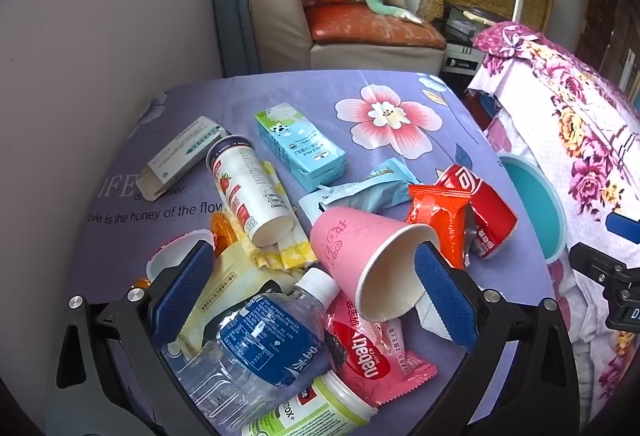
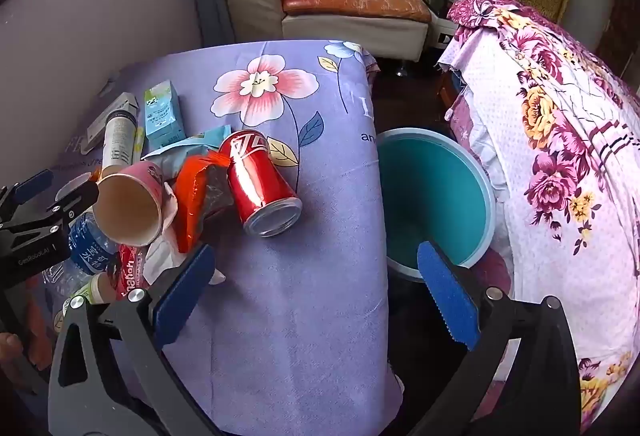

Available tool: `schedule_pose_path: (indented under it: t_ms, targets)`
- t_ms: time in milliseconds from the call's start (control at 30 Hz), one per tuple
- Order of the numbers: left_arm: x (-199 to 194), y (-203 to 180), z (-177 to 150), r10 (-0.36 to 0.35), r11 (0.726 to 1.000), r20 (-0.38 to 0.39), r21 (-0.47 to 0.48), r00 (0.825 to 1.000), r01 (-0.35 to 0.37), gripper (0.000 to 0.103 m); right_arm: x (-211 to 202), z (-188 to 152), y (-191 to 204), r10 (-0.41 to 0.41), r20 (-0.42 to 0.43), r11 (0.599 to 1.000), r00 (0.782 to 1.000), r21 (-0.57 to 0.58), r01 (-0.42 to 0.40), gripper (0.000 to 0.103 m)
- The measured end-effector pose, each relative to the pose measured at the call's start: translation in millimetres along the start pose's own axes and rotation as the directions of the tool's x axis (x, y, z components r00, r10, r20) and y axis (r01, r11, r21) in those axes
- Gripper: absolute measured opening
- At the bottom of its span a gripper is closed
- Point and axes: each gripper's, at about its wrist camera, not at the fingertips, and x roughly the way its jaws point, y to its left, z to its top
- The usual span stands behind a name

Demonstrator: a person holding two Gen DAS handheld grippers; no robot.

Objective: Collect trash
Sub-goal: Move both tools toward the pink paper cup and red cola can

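Trash lies heaped on the purple flowered tablecloth. My left gripper hangs open over the heap. A clear water bottle, a pink wafer wrapper and the mouth of a tipped pink paper cup lie between its blue pads, and neither pad presses on anything. A red cola can and an orange-red wrapper lie to the right of the cup. My right gripper is open and holds nothing, above the table's right edge beside the teal bin.
A blue milk carton, a white strawberry bottle and a white box lie farther back. A green-labelled bottle is nearest. A flowered pink cover drapes furniture right of the bin. A sofa stands behind the table.
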Motion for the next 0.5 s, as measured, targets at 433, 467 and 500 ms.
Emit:
schedule_pose_path:
  t_ms: [433,467,500]
  targets:
    - [-2.3,0.0,-1.5,-0.017,1.000,-0.006,-0.010,1.000,0.017,0.100,-6.7,6.0,5.2,-0.032,0.000,0.999,1.000,-0.026,0.032,0.097]
    - [-4.4,-1.4,-1.1,-0.019,1.000,-0.007,-0.010,1.000,0.019,0.100,-7.1,5.9,4.9,-0.032,-0.001,0.999,1.000,-0.026,0.031,0.097]
    - [-8.1,1.2,-2.9,-0.022,1.000,-0.007,-0.011,1.000,0.022,0.100,-7.8,5.2,3.8,-0.029,0.000,0.999,1.000,-0.025,0.029,0.097]
